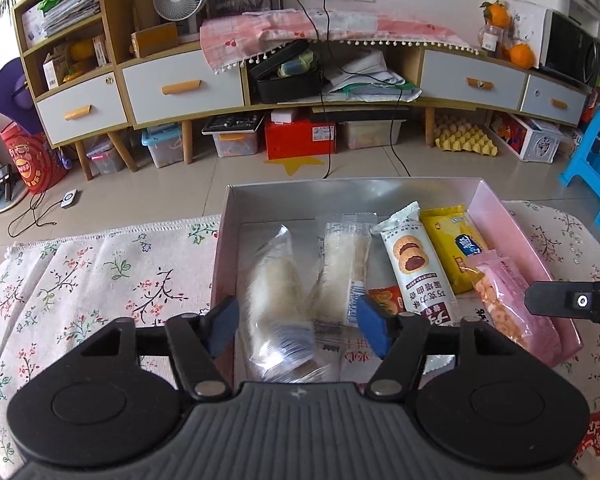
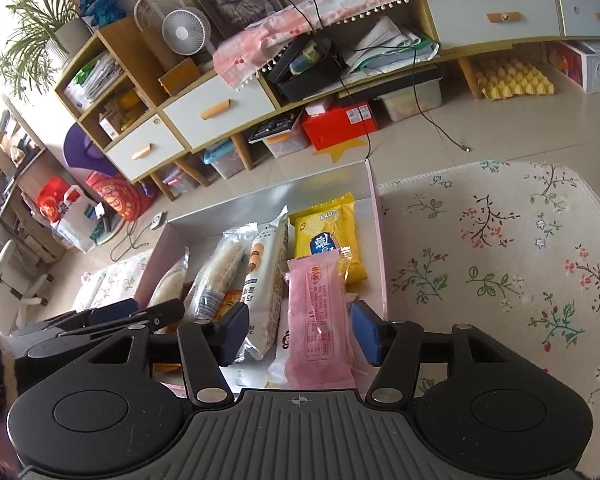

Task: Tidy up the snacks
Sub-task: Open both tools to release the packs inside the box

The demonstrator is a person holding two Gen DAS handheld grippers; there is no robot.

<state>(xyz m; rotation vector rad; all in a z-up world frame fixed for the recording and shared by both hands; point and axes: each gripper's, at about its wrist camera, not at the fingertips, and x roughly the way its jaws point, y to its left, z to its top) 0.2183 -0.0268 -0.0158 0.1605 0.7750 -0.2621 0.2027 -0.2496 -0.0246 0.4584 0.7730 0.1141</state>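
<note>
Where both grippers, left gripper (image 1: 296,330) and right gripper (image 2: 300,332), stand released, a blurred clear packet (image 1: 278,308) and pink packet (image 2: 318,316) run under the lower frame housings.

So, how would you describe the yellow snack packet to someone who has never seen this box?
Find the shallow pink-walled box on the floral tablecloth. Its snacks lie side by side; look toward the right wall, at the far end. The yellow packet lies between the white biscuit pack and that wall, partly under the pink packet, and it is the only solid yellow wrapper.
</note>
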